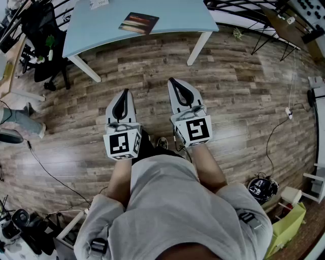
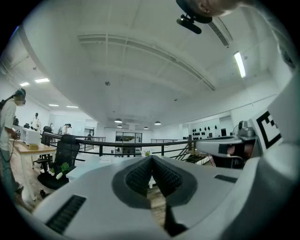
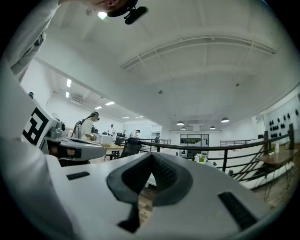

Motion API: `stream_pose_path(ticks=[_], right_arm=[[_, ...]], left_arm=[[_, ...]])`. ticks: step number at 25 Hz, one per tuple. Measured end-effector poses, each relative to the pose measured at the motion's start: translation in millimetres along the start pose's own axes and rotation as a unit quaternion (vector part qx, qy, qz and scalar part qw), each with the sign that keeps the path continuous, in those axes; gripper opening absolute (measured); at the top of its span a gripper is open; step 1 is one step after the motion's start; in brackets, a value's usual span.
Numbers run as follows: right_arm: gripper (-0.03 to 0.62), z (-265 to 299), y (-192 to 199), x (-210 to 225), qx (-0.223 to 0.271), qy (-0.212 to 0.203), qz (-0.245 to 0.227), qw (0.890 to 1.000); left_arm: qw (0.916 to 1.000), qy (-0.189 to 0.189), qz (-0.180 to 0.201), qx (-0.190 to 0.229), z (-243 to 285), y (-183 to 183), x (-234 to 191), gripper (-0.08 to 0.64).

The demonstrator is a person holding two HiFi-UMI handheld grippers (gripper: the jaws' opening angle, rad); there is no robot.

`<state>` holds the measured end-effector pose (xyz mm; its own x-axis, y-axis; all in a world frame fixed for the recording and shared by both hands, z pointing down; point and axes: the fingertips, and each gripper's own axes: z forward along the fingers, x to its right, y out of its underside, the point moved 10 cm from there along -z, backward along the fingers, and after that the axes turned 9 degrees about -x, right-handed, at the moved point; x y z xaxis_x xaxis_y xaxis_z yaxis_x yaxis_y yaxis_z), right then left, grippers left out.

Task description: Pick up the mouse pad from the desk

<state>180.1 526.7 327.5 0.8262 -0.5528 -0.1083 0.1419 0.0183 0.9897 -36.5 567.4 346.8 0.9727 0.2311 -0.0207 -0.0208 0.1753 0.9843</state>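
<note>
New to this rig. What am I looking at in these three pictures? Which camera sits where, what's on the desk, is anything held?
There is no robot arm here: a person holds a two-jaw gripper in each hand. The head view comes from a camera on the person's head, looking down at the left gripper and right gripper over the wood floor, short of the light blue desk. On the desk lie the mouse pad and a sheet of paper. The other two pictures come from a camera on each gripper, looking along its jaws. Both pairs of jaws are together with nothing between them, so nothing is held.
</note>
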Motion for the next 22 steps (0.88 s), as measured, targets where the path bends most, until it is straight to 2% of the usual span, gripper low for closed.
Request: stream_pose_path(ticks=[6, 14, 22], right_arm=[[0.005, -5.0, 5.6, -1.7, 0.001, -0.018, 0.010, 1.000], [0.021, -18.7, 23.7, -0.8, -0.023, -0.043, 0.035, 0.998], [0.046, 2.6, 31.5, -1.4, -0.033, -0.052, 0.046, 0.997]], left_arm=[[1.0000, 0.006, -0.002, -0.006, -1.8, 6.0, 5.4, 0.012], [0.9991, 0.018, -0.011, -0.037, -9.4, 23.6, 12.5, 0.012], [0.9985, 0.024, -0.002, -0.048, 2.9, 21.7, 7.0, 0.012]])
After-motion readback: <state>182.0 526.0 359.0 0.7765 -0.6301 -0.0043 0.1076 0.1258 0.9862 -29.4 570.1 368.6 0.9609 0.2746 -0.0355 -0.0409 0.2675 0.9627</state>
